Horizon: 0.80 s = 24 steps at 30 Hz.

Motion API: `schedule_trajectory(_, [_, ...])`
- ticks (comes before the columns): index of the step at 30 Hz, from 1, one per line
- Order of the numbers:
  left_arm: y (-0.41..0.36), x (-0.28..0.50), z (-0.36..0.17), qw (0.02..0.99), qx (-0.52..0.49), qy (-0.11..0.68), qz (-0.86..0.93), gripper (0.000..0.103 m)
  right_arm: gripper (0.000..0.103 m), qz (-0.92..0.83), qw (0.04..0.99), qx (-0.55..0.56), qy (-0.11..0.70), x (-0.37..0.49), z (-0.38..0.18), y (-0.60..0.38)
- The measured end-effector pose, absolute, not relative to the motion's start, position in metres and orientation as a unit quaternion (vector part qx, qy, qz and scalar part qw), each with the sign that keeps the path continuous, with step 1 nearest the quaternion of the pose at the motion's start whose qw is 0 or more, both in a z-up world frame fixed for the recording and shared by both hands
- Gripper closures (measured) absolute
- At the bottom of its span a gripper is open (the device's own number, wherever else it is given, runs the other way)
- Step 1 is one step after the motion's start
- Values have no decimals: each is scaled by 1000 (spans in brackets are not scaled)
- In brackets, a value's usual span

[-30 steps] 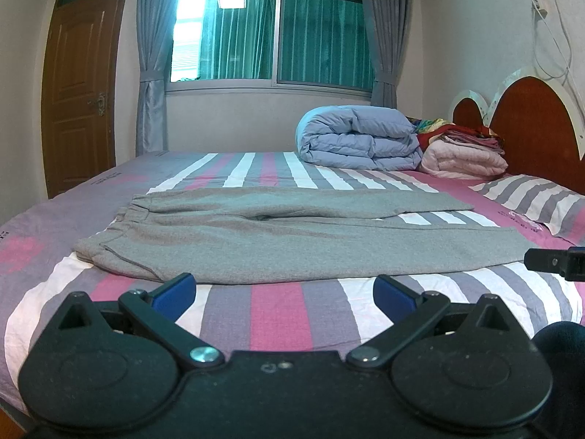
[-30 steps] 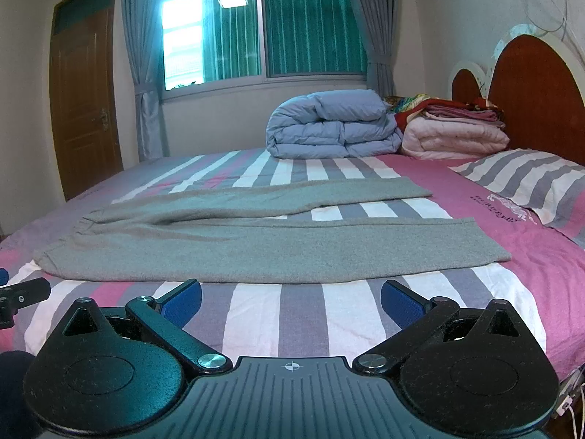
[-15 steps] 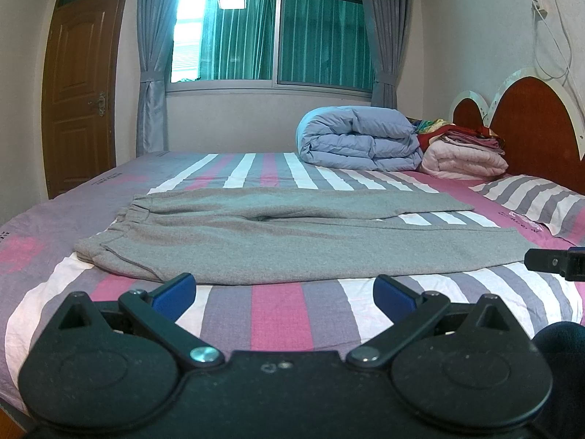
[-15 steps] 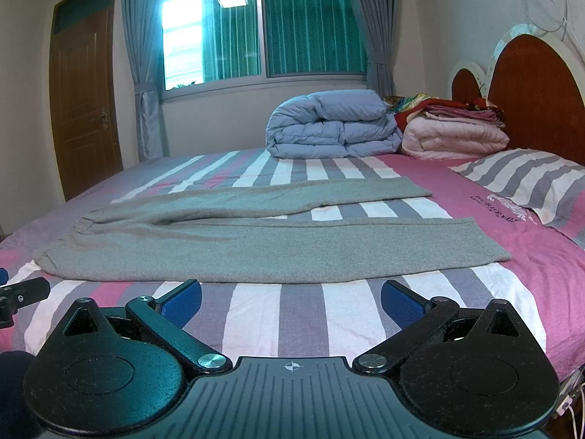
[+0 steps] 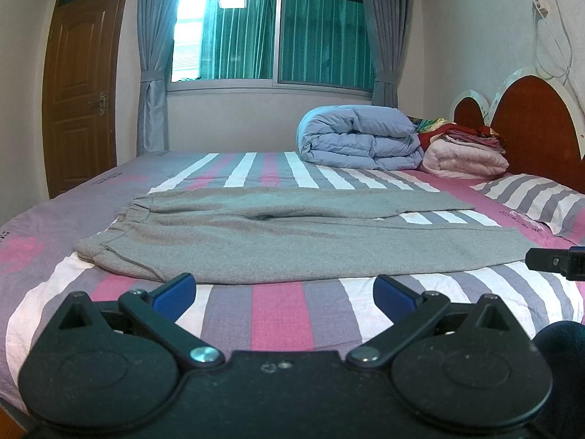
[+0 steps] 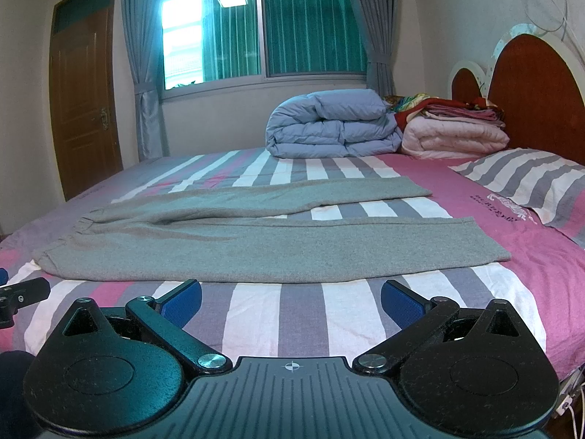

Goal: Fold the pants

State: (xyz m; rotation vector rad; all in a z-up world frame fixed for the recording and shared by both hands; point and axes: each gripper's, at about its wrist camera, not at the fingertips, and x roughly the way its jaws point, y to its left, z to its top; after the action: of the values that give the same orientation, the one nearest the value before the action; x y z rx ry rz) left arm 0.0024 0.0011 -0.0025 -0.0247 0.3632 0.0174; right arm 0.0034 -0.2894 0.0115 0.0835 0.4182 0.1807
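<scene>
We are holding the left gripper [image 5: 284, 291] and right gripper [image 6: 290, 296] with jaws spread wide, gripping nothing, just short of the pants [image 5: 292, 245]. The pants are lying flat on the bed [image 5: 278, 314], legs stretching toward the pillow [image 6: 530, 183].

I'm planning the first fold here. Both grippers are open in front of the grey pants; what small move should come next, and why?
Probably ease both forward and down to the near leg's front edge. The grey fleece pants lie flat and unfolded on the striped bedsheet, and the left gripper and right gripper hang open, short of the cloth.
</scene>
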Motion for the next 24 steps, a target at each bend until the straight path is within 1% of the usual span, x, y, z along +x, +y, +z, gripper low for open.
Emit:
schedule_trajectory(6, [3, 4, -4, 983, -13, 183, 14, 6, 0, 97, 972, 49, 210, 3, 10, -290])
schedule_trajectory(9, [14, 8, -4, 979, -36, 199, 16, 6, 0, 114, 967, 67, 216, 4, 11, -292])
schedule_trajectory(10, [26, 12, -2, 975, -58, 215, -1, 6, 0, 137, 964, 73, 217, 6, 14, -294])
schedule_trajectory(13, [67, 24, 2, 968, -122, 220, -3, 6, 0, 181, 964, 71, 181, 13, 29, -295])
schedule_trajectory(15, [103, 45, 7, 966, -116, 230, 5, 6, 0, 220, 963, 62, 143, 26, 48, -295])
schedule_trajectory(16, [119, 56, 11, 967, -103, 231, 12, 6, 0, 235, 964, 48, 117, 36, 60, -293])
schedule_trajectory(18, [159, 83, 21, 969, -89, 231, 14, 6, 0, 267, 956, 39, 114, 64, 78, -286])
schedule_trajectory(21, [225, 137, 37, 971, -88, 221, 33, 6, 0, 300, 936, 34, 183, 136, 95, -267])
schedule_trajectory(23, [263, 187, 40, 966, -56, 246, 48, 6, 0, 285, 938, 11, 197, 183, 101, -254])
schedule_trajectory(24, [279, 214, 36, 963, -40, 264, 43, 11, 0, 277, 940, 1, 198, 205, 102, -248])
